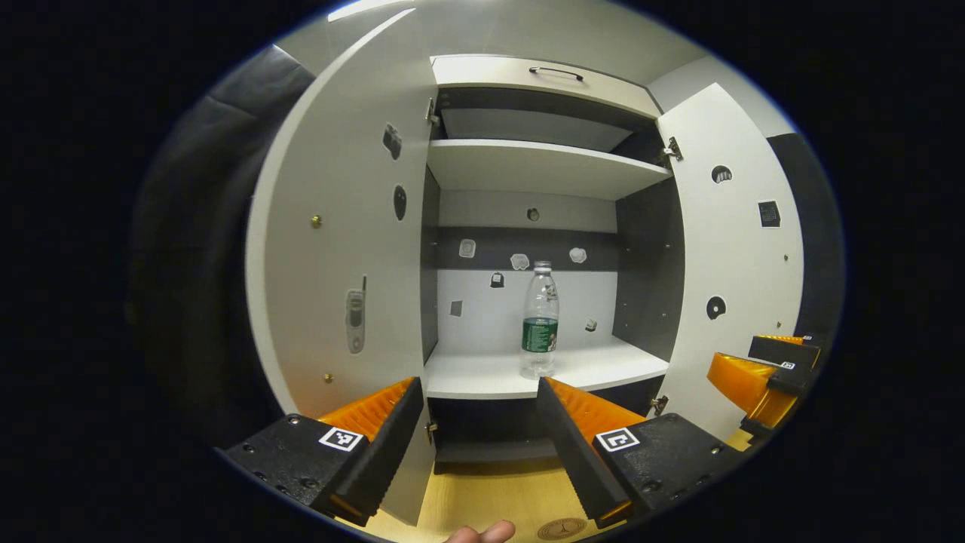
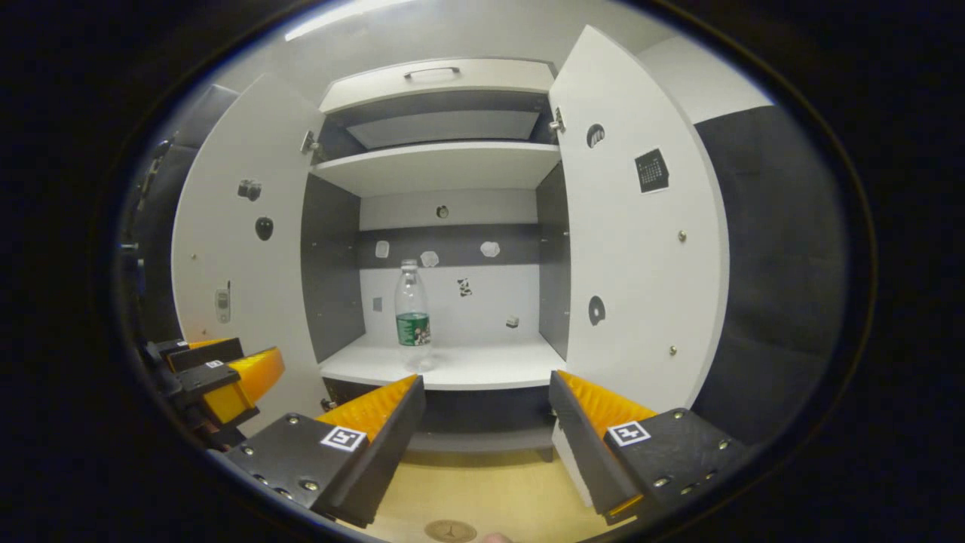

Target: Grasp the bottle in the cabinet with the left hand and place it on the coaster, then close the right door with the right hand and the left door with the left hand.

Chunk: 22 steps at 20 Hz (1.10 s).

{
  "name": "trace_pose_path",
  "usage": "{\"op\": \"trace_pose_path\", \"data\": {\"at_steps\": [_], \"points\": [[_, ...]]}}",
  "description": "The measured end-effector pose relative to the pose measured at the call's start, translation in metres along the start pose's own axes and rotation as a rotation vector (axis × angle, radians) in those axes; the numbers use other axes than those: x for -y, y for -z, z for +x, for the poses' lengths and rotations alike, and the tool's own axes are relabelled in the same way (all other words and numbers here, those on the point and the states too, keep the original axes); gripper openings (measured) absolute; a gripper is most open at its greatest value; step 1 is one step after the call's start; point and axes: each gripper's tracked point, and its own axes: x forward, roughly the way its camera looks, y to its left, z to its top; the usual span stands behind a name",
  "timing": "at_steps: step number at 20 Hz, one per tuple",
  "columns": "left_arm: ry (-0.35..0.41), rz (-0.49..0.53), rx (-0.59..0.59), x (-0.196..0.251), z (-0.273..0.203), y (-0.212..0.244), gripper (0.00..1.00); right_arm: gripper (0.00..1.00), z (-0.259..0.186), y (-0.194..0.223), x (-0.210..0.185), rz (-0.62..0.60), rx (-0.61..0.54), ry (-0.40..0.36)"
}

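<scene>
The left gripper (image 1: 479, 422) is wide open and holds nothing, well short of the cabinet (image 1: 543, 170). The right gripper (image 2: 486, 422) is likewise spread and empty. On the far lower shelf (image 1: 482, 373) stands an upright clear bottle (image 1: 540, 320) with a green label, between both open doors.

Grey wall (image 2: 482, 30), ceiling strip light (image 2: 339, 16), wood tabletop (image 2: 482, 494).

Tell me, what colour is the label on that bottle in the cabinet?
Green, a band around the clear bottle; it shows best in the left gripper view.
</scene>
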Motion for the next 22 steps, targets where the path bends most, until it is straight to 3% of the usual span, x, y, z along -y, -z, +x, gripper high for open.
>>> {"op": "trace_pose_path", "data": {"at_steps": [13, 22], "points": [[0.138, -0.003, -0.04, 0.072, 0.151, -0.001, 0.96, 1.0, 0.006, 0.013, 0.029, -0.012, -0.064, 0.058], [0.104, -0.028, -0.042, 0.081, 0.243, -0.002, 0.96, 0.97, 0.002, 0.015, 0.053, -0.026, -0.097, 0.11]]}}
